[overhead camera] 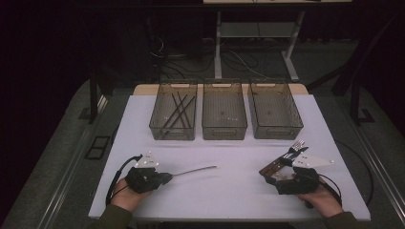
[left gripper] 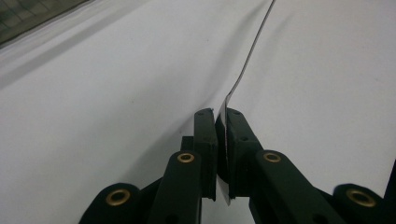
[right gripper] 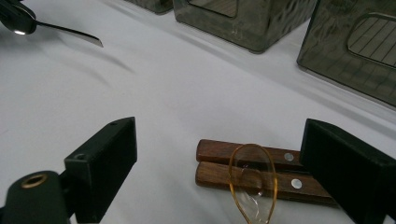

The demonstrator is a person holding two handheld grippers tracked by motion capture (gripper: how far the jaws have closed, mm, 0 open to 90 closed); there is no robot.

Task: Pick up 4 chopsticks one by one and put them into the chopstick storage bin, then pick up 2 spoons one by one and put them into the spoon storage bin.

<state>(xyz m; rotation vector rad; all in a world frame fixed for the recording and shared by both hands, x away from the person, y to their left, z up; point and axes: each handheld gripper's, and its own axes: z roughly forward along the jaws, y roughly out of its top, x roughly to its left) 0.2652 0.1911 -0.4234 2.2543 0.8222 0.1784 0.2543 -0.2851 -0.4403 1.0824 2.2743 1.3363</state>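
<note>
The left gripper (overhead camera: 167, 177) is clamped on a slim metal knife (overhead camera: 196, 170), holding it by one end, blade pointing towards the table's middle; the right gripper (right gripper: 219, 172) hovers with jaws wide apart over two wooden-handled pieces (right gripper: 254, 173) and a clear amber spoon (right gripper: 252, 184) lying across them; this looks like sorting cutlery into the three bins (overhead camera: 224, 115); next, I'd judge, the knife needs lifting and carrying forward to a bin.
</note>
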